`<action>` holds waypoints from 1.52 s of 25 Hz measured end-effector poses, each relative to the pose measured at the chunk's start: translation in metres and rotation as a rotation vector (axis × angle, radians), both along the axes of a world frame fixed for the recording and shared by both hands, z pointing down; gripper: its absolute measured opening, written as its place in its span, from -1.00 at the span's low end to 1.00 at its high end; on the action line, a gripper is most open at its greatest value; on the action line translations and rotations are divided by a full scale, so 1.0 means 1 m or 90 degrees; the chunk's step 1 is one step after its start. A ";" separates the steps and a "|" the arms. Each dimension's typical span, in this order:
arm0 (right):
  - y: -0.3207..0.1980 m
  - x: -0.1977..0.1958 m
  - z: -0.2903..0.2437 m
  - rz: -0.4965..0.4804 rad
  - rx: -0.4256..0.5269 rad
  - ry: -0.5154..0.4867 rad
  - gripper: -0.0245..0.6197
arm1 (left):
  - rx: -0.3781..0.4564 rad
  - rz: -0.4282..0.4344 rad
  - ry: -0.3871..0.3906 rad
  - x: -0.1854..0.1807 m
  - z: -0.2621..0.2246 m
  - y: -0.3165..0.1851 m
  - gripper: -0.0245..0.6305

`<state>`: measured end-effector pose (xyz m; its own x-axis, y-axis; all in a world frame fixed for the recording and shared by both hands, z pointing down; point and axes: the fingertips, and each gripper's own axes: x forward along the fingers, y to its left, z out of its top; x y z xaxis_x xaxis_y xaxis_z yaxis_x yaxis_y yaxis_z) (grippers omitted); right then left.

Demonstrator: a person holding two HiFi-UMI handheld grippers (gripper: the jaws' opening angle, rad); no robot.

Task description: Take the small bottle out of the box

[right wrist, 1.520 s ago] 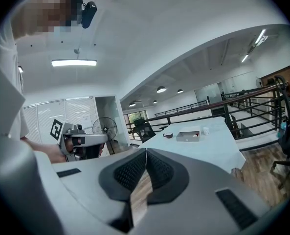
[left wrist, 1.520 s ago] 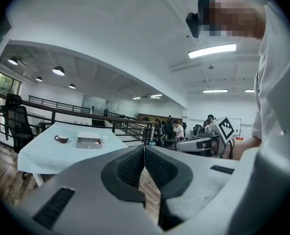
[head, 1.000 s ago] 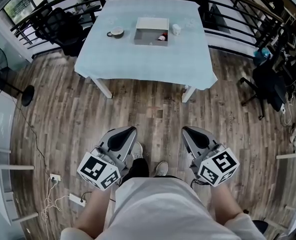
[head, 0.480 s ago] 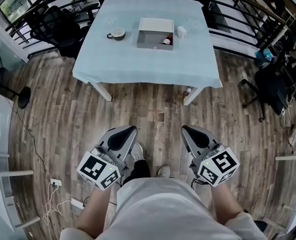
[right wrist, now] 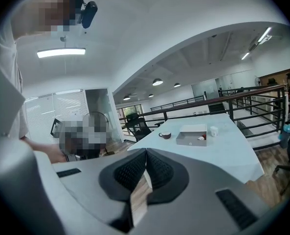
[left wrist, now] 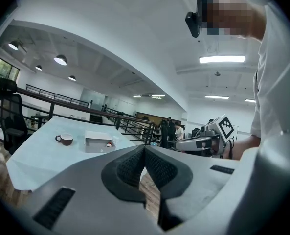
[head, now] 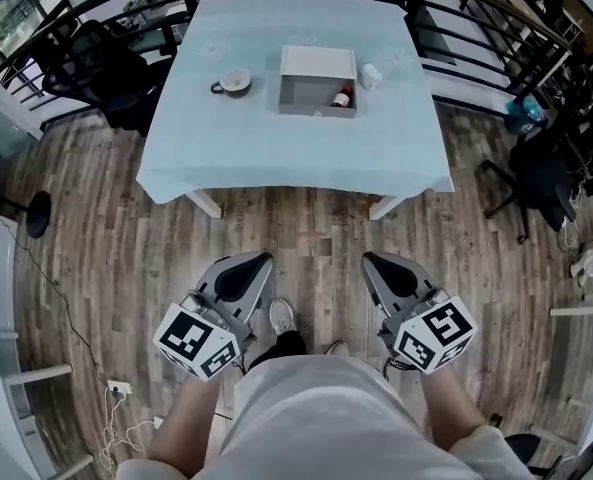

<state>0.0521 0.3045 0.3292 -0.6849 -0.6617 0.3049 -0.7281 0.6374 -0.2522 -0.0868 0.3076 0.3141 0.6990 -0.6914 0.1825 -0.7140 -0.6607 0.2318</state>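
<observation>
An open grey box point(head: 318, 81) stands near the middle of a table with a pale blue cloth point(head: 294, 138). A small bottle with a red cap point(head: 343, 97) lies at the box's right end; both also appear far off as the box point(left wrist: 99, 142) and the box point(right wrist: 191, 135). My left gripper point(head: 259, 261) and right gripper point(head: 373, 261) are held side by side low over the wooden floor, well short of the table. Both have their jaws closed tip to tip with nothing between them.
A cup on a saucer point(head: 233, 81) sits left of the box and a small white cup point(head: 372, 75) right of it. Black office chairs point(head: 88, 68) stand at the left and at the far right point(head: 546, 173). A dark railing point(head: 496, 18) runs behind the table.
The table and box have come nearer and lower in the head view as the person walks toward them. Both grippers keep the same pose, shut, in front of the body.
</observation>
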 end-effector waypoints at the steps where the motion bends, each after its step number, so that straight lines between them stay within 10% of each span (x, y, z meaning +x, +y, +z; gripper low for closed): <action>1: -0.005 -0.005 0.000 0.003 -0.002 0.002 -0.86 | 0.000 0.005 0.001 -0.004 0.000 -0.006 -0.86; 38: -0.138 -0.108 -0.001 0.030 -0.003 0.020 -0.86 | 0.005 0.064 0.014 -0.086 0.005 -0.139 -0.86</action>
<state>-0.0560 0.1669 0.3285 -0.6433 -0.6911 0.3295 -0.7647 0.6015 -0.2311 -0.1724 0.1688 0.3190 0.7688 -0.6188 0.1611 -0.6387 -0.7304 0.2420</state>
